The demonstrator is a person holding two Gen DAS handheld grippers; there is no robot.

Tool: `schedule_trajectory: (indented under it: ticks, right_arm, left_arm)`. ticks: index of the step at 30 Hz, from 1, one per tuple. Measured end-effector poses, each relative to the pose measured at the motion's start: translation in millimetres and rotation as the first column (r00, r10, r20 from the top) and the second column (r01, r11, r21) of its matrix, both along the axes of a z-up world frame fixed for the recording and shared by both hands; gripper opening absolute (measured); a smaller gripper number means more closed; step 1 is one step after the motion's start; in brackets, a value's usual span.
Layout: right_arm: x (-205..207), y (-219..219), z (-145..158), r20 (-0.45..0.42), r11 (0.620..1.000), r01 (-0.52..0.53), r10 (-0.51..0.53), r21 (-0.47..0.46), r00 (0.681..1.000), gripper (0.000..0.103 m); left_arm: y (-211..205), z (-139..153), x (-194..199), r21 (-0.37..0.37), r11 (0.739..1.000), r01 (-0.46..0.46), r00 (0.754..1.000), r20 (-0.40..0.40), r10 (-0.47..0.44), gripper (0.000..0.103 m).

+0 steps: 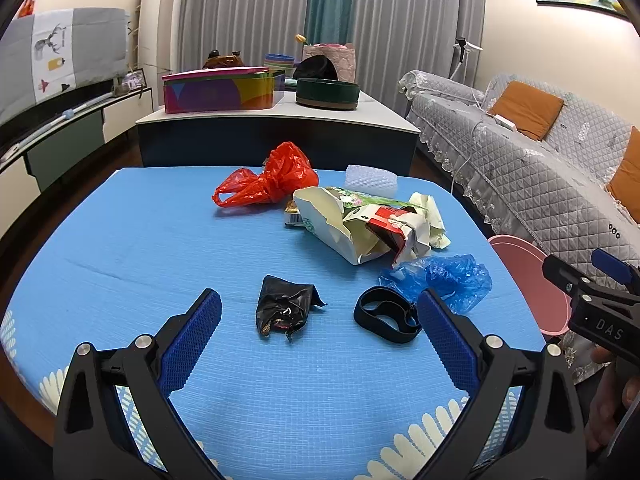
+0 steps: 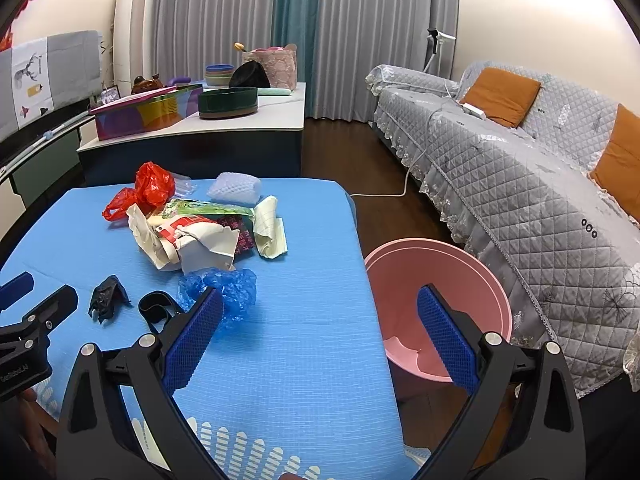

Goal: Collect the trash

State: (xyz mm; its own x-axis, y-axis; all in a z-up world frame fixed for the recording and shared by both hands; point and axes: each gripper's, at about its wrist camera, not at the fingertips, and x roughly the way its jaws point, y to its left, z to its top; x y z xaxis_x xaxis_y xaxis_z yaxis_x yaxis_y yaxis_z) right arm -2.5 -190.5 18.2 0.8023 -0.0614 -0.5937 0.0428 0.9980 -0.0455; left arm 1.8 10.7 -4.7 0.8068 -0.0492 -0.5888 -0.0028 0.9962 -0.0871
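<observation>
We hold both grippers above a table covered with a blue cloth (image 1: 140,240), and the trash lies scattered over its far and right part. To the right of the table, on the floor beside a grey quilted sofa (image 2: 520,184), stands a pink bin (image 2: 404,276), which looks nearly empty apart from a small scrap at its bottom. The largest piece of trash is a torn white carton (image 1: 332,224) with a red box (image 1: 386,224) sticking out of its open end, lying in the middle of the heap; crumpled pale paper (image 1: 432,212) sits just to its right. Far left of the carton is a knotted red plastic bag (image 1: 276,180), and beyond the carton a piece of bubble wrap (image 1: 372,178). Near the carton's open end lies a crumpled blue plastic bag (image 1: 444,276), with a black band loop (image 1: 384,314) just to its left and a crumpled black wrapper (image 1: 286,308) further left, apart from the rest. Our left gripper (image 1: 320,332) is spread wide over the near cloth, empty, with the black wrapper showing between its fingers. Our right gripper (image 2: 320,332) is also spread wide and empty, straddling the table's right edge, its left finger in front of the blue bag and its right finger in front of the bin.
</observation>
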Motion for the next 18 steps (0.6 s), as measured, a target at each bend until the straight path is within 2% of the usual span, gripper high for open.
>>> schedule_trajectory:
  ticks: [18]
  right_arm:
    - [-1.6,3.1,1.1,0.014,1.000,-0.005,0.005,-0.010,1.000,0.094]
  left_arm:
    - [-3.2,-0.6,0.5,0.001,1.000,0.002,1.000,0.002,-0.002,0.095]
